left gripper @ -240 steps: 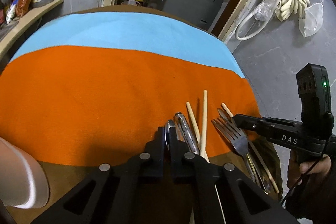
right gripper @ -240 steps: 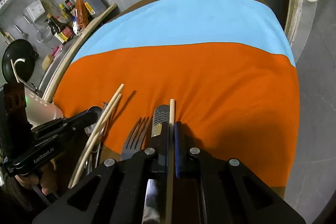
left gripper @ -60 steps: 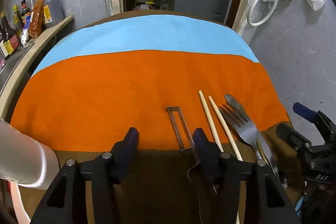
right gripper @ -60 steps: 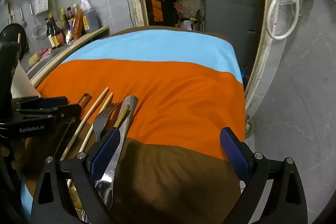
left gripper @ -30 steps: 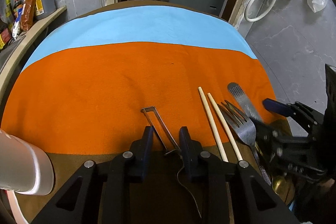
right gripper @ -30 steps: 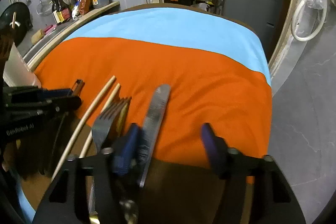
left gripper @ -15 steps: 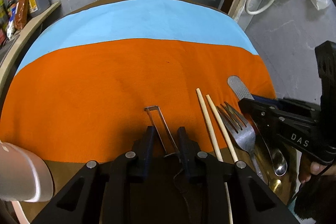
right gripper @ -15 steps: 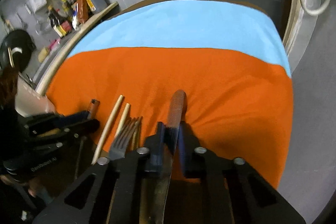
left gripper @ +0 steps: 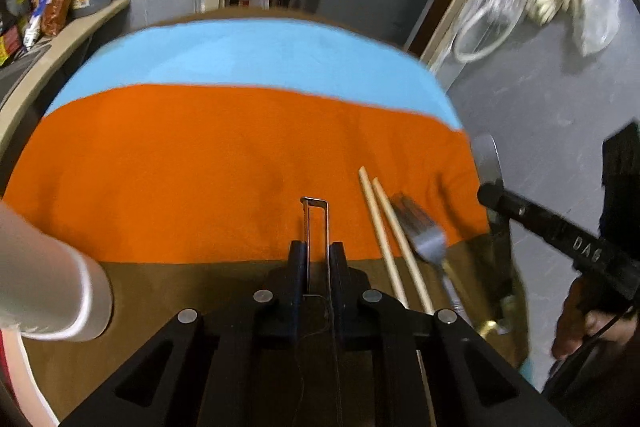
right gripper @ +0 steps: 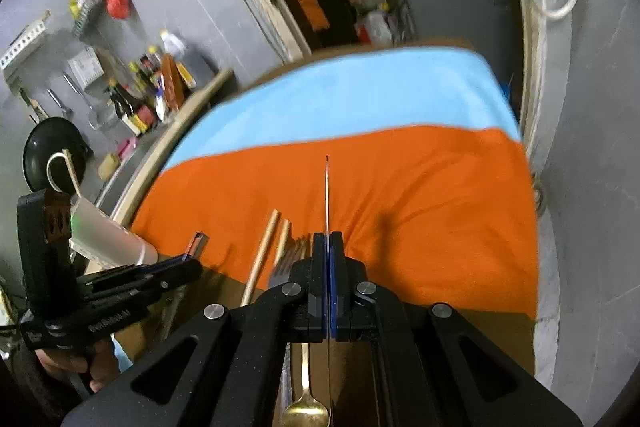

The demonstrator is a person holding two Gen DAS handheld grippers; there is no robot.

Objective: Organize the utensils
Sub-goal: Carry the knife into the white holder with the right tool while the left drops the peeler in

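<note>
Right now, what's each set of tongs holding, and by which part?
The left tongs, closing, hold the wire-frame peeler by its near end. The right tongs, shut, pinch the knife partway along, edge-on; which part cannot be told.

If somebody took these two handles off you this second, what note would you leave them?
Left tool: jaws closing on the wire peeler between them.
Right tool: shut on the knife, held edge-on over the orange cloth.
On the table: two chopsticks side by side, with the fork next to them and the gold spoon nearer.
Left to do: probably lay the knife and peeler in line with these.
</note>
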